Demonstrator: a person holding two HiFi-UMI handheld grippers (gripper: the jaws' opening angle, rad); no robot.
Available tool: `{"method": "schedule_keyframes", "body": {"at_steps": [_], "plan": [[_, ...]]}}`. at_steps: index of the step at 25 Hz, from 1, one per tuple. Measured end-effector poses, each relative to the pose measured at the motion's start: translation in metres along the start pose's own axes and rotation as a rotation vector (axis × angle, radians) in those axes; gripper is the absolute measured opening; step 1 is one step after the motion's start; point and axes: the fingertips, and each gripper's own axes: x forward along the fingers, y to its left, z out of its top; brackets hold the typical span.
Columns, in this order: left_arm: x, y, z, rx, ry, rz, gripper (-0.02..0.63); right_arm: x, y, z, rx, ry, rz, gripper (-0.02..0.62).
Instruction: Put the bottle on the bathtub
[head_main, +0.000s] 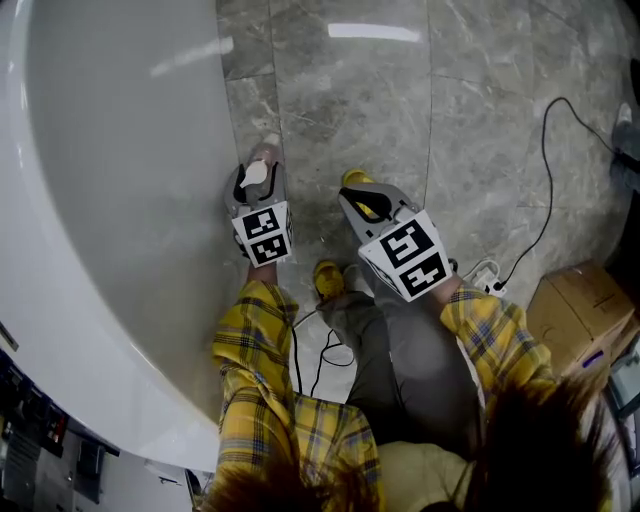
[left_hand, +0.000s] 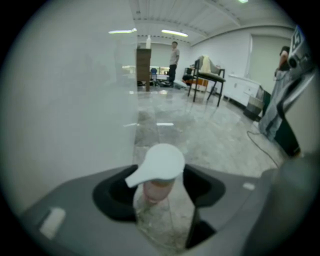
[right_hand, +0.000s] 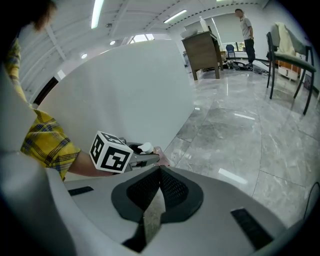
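Observation:
A clear pump bottle (head_main: 266, 156) with a white pump head and pinkish neck is clamped in my left gripper (head_main: 262, 172), just off the outer wall of the white bathtub (head_main: 100, 200). In the left gripper view the bottle (left_hand: 156, 175) stands upright between the jaws of the left gripper (left_hand: 157, 197), with the bathtub's wall (left_hand: 65, 100) filling the left. My right gripper (head_main: 360, 192) hangs beside it over the floor. Its jaws in the right gripper view (right_hand: 160, 169) are shut on nothing. That view also catches the left gripper (right_hand: 142, 159), the bottle's pump (right_hand: 146, 147) and the bathtub (right_hand: 125, 85).
Grey marble floor all round. A cardboard box (head_main: 580, 310), a black cable (head_main: 545, 180) and a white power strip (head_main: 485, 272) lie at the right. Far off stand a chair (left_hand: 207, 80), a wooden desk (right_hand: 202, 50) and a person (right_hand: 246, 27).

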Motion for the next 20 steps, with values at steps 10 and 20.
{"method": "schedule_keyframes", "body": {"at_steps": [10, 20], "plan": [[-0.029, 0.002, 0.016, -0.026, 0.015, 0.036, 0.276, -0.023, 0.017, 0.014, 0.012, -0.032, -0.011, 0.014], [-0.089, -0.030, 0.072, -0.077, -0.028, 0.008, 0.276, -0.071, 0.049, 0.044, 0.014, -0.052, -0.011, 0.014]]}}
